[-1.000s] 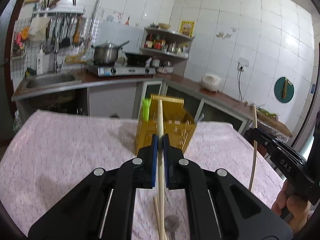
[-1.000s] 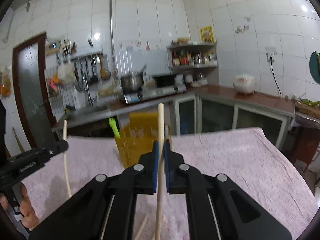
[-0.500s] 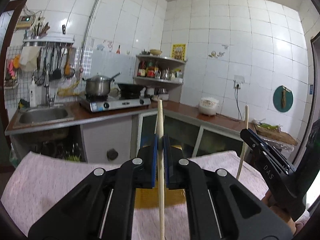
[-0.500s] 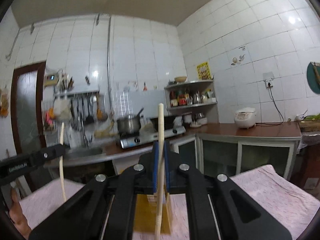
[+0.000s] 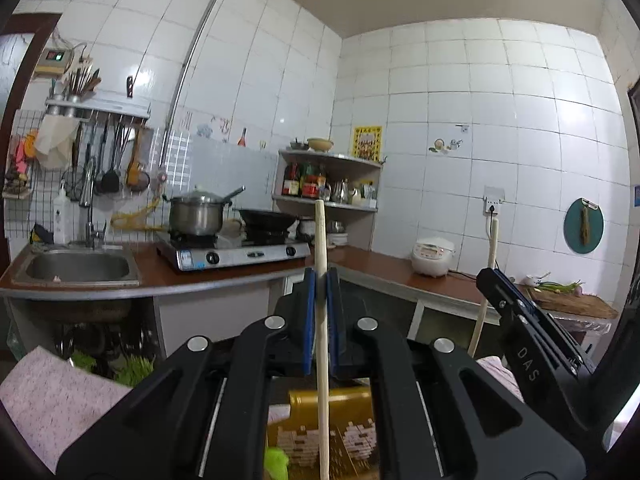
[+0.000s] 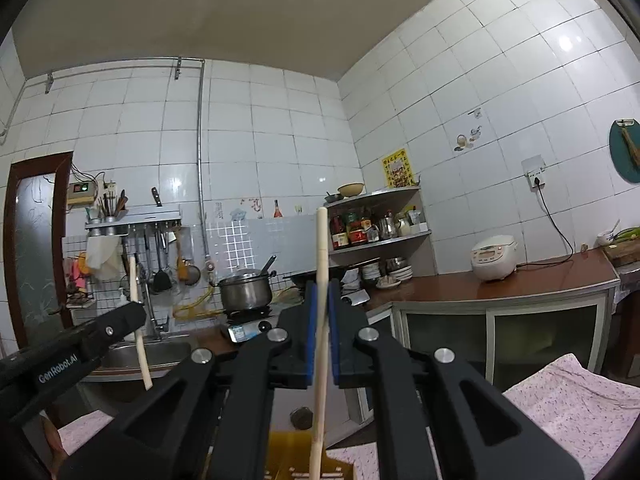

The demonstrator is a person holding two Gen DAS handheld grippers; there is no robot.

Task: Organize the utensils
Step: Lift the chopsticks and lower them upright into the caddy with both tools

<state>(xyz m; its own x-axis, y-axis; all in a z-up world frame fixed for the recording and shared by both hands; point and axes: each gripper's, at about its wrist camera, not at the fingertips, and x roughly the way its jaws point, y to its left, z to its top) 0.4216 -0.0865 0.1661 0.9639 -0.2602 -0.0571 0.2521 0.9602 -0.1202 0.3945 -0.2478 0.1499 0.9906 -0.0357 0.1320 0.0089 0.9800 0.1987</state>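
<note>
Yellow utensil basket (image 5: 352,432) holds something green (image 5: 276,460); both grippers (image 5: 320,288) (image 6: 322,300) clamp chopsticks (image 5: 322,340) (image 6: 320,320).

A steel pot (image 5: 195,215) sits on the stove (image 5: 236,254), beside the sink (image 5: 78,267) and rice cooker (image 5: 433,257).

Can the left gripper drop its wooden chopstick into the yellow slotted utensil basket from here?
Probably yes. The left gripper, shut on the wooden chopstick, holds it upright with its lower end over the yellow slotted utensil basket; nothing seems to block the way down.
</note>
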